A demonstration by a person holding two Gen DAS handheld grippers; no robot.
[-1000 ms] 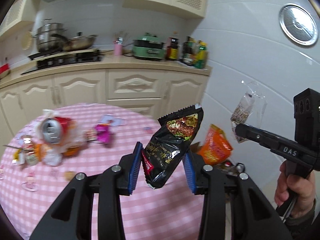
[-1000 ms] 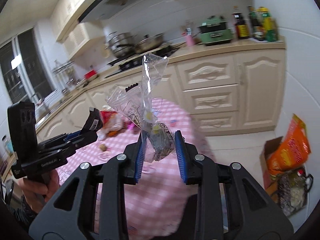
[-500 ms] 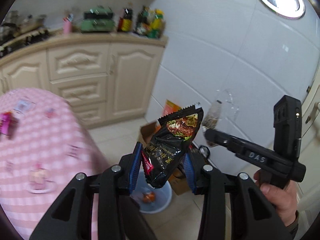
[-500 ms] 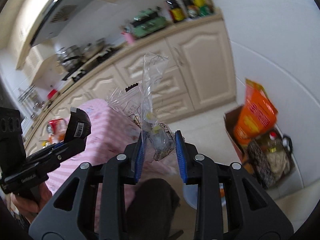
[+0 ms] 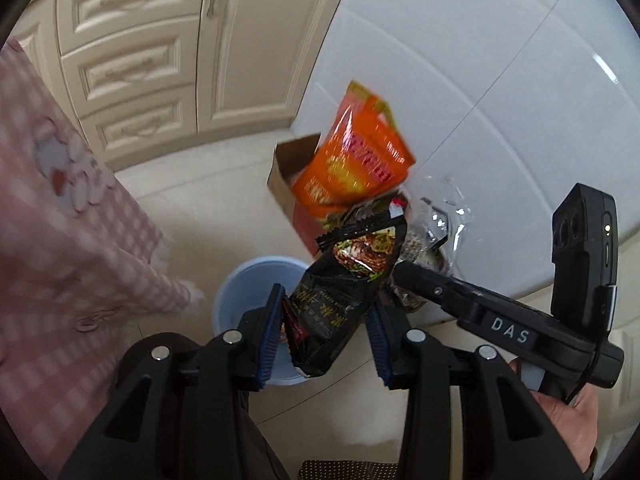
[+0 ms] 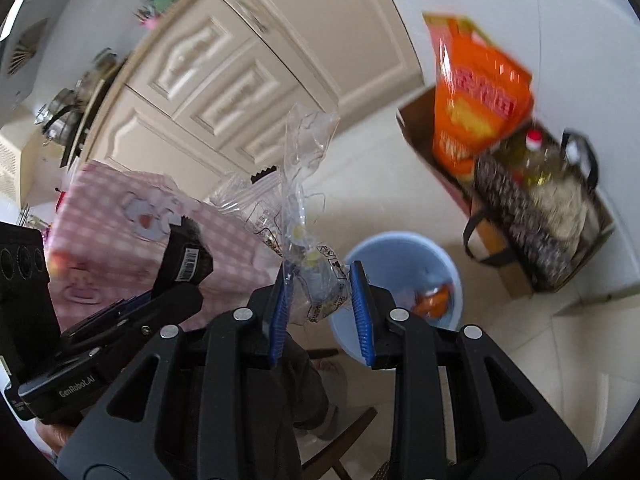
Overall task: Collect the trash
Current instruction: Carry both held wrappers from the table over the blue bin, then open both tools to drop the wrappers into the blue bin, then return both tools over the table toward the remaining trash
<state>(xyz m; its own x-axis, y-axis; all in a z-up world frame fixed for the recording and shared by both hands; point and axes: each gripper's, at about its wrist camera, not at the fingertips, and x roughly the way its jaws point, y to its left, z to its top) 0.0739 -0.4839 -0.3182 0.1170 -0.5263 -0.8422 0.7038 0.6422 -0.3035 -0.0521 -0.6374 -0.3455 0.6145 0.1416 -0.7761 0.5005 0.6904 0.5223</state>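
My left gripper (image 5: 324, 320) is shut on a black snack wrapper (image 5: 344, 284) that sticks up between its blue pads. It hangs over the right rim of a pale blue bin (image 5: 236, 292) on the floor. My right gripper (image 6: 322, 292) is shut on a crumpled clear plastic wrapper (image 6: 308, 184), just left of the same bin (image 6: 400, 244), which holds some orange and white scraps. Each gripper shows in the other's view: the right gripper (image 5: 420, 276) with its clear wrapper (image 5: 436, 216) on the right, the left gripper (image 6: 176, 296) with the black wrapper (image 6: 188, 256) at lower left.
A cardboard box (image 5: 288, 160) with an orange bag (image 6: 476, 92) stands against the white tiled wall, beside a dark bag with an oil bottle (image 6: 540, 168). The pink checked tablecloth (image 5: 60, 220) hangs at the left. Cream cabinets (image 5: 140, 60) lie behind. A person's leg (image 6: 308, 380) is below.
Both grippers have swung away from the table and tipped down toward the floor. The blue bin has come into view under them. Both wrappers stay gripped.
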